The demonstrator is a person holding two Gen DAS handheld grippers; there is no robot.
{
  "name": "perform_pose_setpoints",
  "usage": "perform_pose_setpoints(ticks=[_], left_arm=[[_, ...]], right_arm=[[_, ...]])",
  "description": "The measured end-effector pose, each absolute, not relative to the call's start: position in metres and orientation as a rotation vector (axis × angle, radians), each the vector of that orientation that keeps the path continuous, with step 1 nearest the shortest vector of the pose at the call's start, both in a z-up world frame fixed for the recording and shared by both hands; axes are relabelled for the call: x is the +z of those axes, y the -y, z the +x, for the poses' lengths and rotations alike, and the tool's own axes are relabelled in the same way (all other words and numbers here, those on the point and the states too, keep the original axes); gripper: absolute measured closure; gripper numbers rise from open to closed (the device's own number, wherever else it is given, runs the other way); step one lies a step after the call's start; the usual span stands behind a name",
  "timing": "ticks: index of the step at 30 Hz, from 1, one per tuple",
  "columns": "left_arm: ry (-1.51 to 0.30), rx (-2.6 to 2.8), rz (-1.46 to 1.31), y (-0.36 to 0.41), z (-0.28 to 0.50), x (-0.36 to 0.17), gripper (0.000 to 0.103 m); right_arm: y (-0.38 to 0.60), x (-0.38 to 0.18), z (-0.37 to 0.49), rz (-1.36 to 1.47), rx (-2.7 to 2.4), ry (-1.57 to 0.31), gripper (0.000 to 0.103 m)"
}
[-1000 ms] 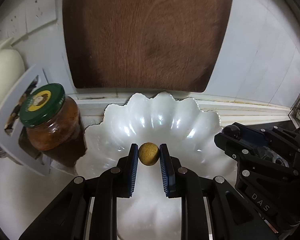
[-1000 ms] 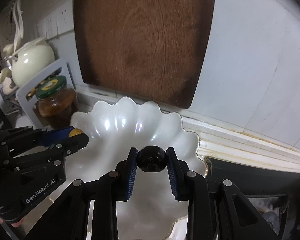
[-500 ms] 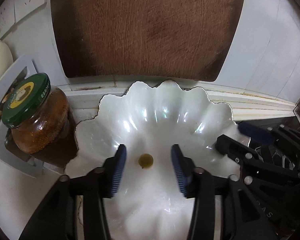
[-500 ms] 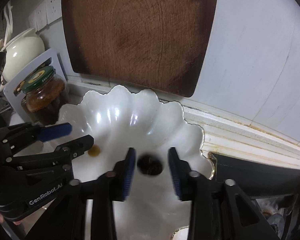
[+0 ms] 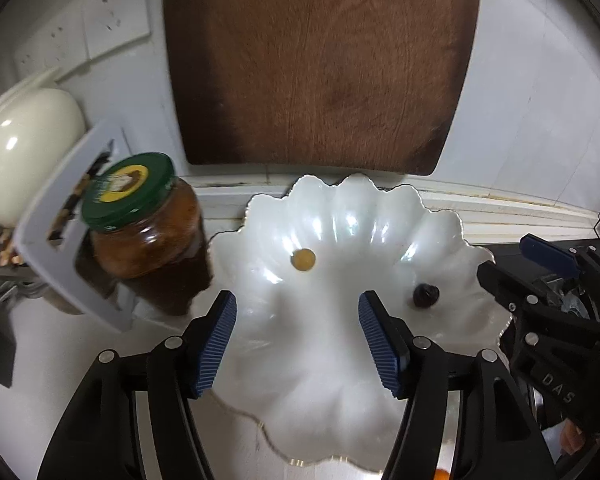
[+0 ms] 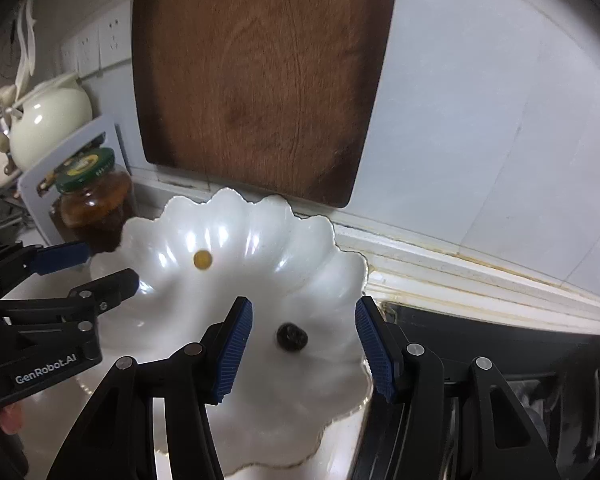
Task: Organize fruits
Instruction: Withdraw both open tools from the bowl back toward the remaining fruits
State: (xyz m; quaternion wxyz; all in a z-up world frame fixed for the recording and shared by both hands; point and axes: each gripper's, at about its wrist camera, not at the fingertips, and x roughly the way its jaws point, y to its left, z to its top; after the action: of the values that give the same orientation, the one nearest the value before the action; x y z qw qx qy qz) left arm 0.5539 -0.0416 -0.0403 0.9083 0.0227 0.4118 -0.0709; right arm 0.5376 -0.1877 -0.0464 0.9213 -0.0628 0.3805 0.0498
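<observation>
A white scalloped dish (image 5: 340, 380) (image 6: 300, 408) lies on the counter under both grippers. A small yellow-brown fruit (image 5: 304, 259) (image 6: 202, 259) rests loose in its hollow. A small dark fruit (image 5: 426, 295) (image 6: 292, 336) rests nearer the dish's right side. My left gripper (image 5: 298, 340) hangs over the dish, its jaws opening with nothing between them; the yellow fruit lies beyond its tips. My right gripper (image 6: 304, 344) has its jaws opening too; the dark fruit lies below the gap, and the blue pads do not touch it.
A dark wooden cutting board (image 5: 320, 60) leans on the white wall behind the dish. A green-lidded jar (image 5: 144, 224) stands left of the dish beside a white rack (image 5: 56, 236) and a cream teapot (image 5: 24, 148). A dark sink edge (image 6: 480, 344) runs on the right.
Both grippers let go of their fruits: the yellow fruit left the left jaws and the dark fruit left the right jaws, and both now lie in the dish. Both grippers pulled back.
</observation>
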Motion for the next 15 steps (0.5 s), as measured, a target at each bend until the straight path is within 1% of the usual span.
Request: perform_pose_setpoints(ticks=[2,5,7,11,15], left_arm=[[-0.834,-0.141,0.057,0.041,0.545,-0.033,0.038],[-0.798,-0.128,0.066,0.039,0.529,-0.021,0.033],[-0.770,-0.119,0.072,0.038,0.517,-0.013,0.031],[-0.728,-0.113,0.076,0.036,0.492,0.003,0.022],[-0.695,-0.107,0.078,0.032,0.467,0.016,0.020]], right_arm=[[0.189,-0.040,0.529,-0.126,0.104,-0.767,0.048],[0.190,-0.030,0.514,-0.124,0.110,-0.742,0.048],[0.190,-0.024,0.504,-0.121,0.111,-0.728,0.048],[0.193,-0.010,0.482,-0.111,0.113,-0.694,0.048],[0.200,0.002,0.461,-0.099,0.109,-0.666,0.048]])
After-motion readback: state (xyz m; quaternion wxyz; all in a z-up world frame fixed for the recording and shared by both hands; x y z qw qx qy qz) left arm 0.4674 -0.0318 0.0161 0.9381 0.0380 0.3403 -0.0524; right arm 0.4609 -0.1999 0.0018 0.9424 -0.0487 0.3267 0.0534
